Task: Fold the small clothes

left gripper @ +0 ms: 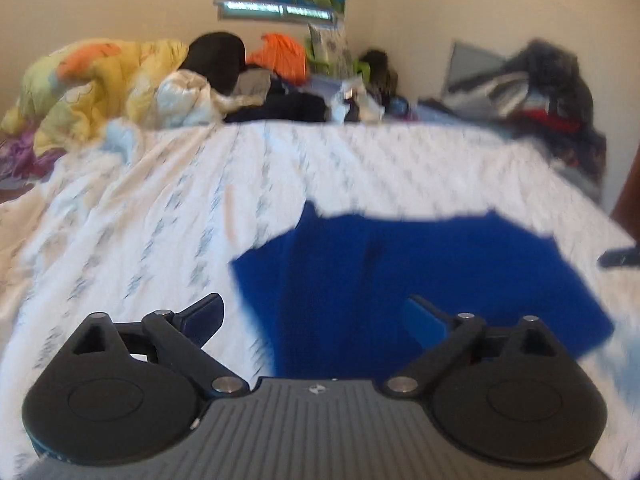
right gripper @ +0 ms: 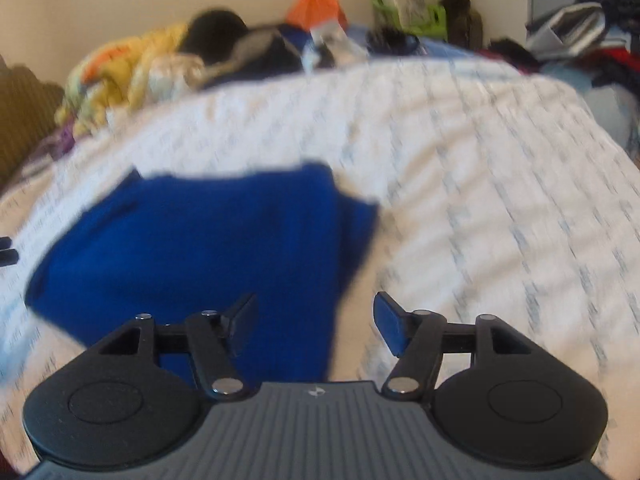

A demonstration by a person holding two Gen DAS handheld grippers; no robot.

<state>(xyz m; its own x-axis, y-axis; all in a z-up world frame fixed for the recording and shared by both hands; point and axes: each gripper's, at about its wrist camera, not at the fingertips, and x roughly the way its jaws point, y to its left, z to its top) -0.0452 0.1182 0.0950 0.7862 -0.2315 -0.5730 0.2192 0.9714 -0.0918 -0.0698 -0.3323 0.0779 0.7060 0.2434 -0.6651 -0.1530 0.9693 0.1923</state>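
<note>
- Blue garment (left gripper: 400, 272) lies spread flat on the white patterned bedsheet (left gripper: 160, 200), near the front edge of the bed.
- Left gripper (left gripper: 316, 316) hovers over the garment's near left part, jaws spread wide, holding nothing.
- Right gripper (right gripper: 314, 320) hangs above the garment's near right edge, jaws also apart and empty.
- Heaped clothes (left gripper: 280, 96) and a yellow quilt (left gripper: 92, 84) sit at the far side; both views are blurred.

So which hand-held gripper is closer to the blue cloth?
About equal. The left hand-held gripper hangs open over the blue cloth's left edge; the right hangs open over its right edge.
</note>
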